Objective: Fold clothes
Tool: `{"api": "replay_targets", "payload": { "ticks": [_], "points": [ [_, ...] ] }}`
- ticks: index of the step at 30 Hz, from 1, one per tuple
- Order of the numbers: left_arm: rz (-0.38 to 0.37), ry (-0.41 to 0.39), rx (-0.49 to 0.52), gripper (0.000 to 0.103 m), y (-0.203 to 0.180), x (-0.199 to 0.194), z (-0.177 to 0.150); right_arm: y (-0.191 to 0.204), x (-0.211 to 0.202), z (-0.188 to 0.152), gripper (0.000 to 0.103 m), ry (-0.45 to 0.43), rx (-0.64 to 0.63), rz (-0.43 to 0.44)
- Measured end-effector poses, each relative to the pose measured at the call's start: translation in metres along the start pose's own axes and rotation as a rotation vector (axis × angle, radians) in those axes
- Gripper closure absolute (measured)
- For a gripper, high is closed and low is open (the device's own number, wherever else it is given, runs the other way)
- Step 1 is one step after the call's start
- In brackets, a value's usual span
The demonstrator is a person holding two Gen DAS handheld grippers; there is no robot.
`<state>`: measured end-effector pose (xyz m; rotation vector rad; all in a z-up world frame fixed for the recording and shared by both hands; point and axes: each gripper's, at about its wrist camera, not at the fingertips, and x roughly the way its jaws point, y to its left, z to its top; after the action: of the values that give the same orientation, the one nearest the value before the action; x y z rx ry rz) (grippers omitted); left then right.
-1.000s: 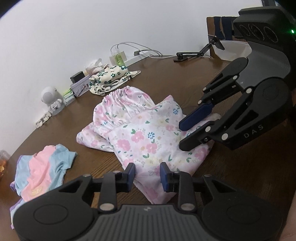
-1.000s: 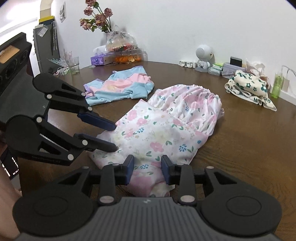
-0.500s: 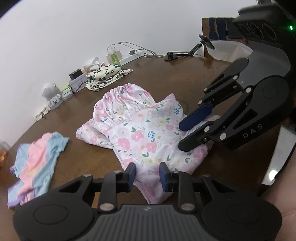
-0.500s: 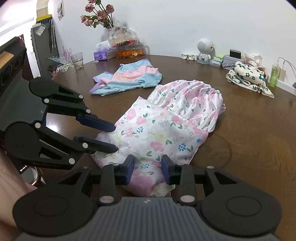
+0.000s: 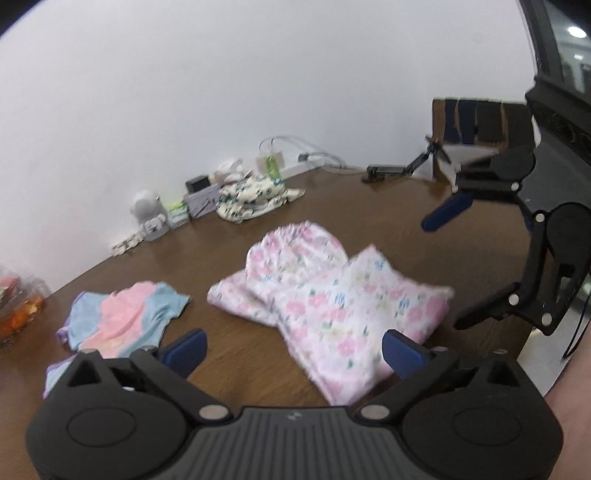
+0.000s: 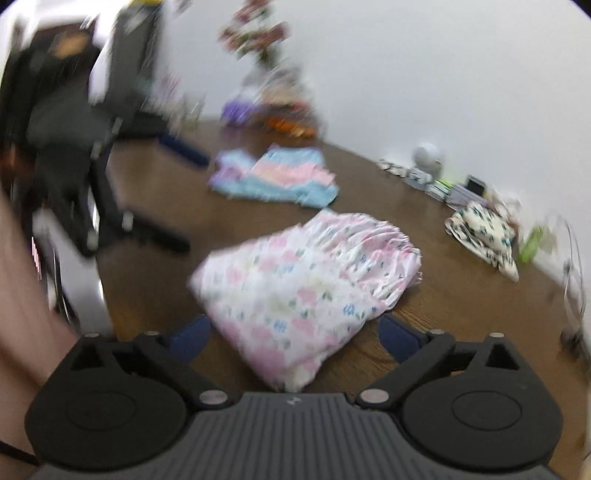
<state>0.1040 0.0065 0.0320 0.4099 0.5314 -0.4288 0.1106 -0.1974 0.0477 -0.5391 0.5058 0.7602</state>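
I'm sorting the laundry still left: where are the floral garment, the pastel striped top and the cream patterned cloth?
floral garment point(image 5: 332, 295), left wrist view, middle of its top layer.
pastel striped top point(image 5: 122, 317), left wrist view, pink middle band.
cream patterned cloth point(image 6: 484, 230), right wrist view, its centre.

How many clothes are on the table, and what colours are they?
Pink flowery garment: 1
Pink-and-blue garment: 1
Cream garment with dark flowers: 1
Total: 3

brown wooden table point(image 5: 343, 218), white wall point(image 5: 221, 92) behind. small white robot figure point(image 5: 147, 214) at the wall edge, blurred flowers point(image 6: 258, 33), desk lamp arm point(image 5: 402, 168)
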Motion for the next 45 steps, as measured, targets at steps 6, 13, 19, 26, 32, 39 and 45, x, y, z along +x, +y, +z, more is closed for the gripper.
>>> {"api": "replay_targets", "payload": {
  "ticks": [6, 13, 19, 26, 32, 39, 45],
  "points": [
    [-0.001, 0.013, -0.019, 0.002, -0.007, -0.002, -0.007, 0.037, 0.028, 0.005, 0.035, 0.070, -0.396, 0.030],
    [-0.055, 0.013, 0.020, 0.002, -0.015, -0.002, -0.010, 0.031, 0.043, 0.008, 0.076, 0.119, -0.426, 0.131],
    [-0.052, 0.046, 0.206, 0.002, -0.026, 0.017, -0.011, -0.015, 0.044, 0.026, 0.091, 0.140, -0.156, 0.285],
    [0.024, -0.036, 0.656, 0.015, -0.049, 0.034, -0.019, -0.064, 0.046, 0.051, 0.091, 0.194, 0.017, 0.416],
    [-0.005, -0.076, 0.897, 0.045, -0.059, 0.045, -0.016, -0.071, 0.044, 0.059, 0.091, 0.226, 0.012, 0.454],
    [-0.147, -0.002, 0.928, 0.085, -0.050, 0.056, -0.004, -0.070, 0.048, 0.059, 0.091, 0.229, 0.007, 0.447],
    [-0.277, 0.066, 0.775, 0.085, -0.028, 0.059, 0.018, -0.062, 0.031, 0.050, 0.042, 0.165, -0.055, 0.340]
  ]
}}
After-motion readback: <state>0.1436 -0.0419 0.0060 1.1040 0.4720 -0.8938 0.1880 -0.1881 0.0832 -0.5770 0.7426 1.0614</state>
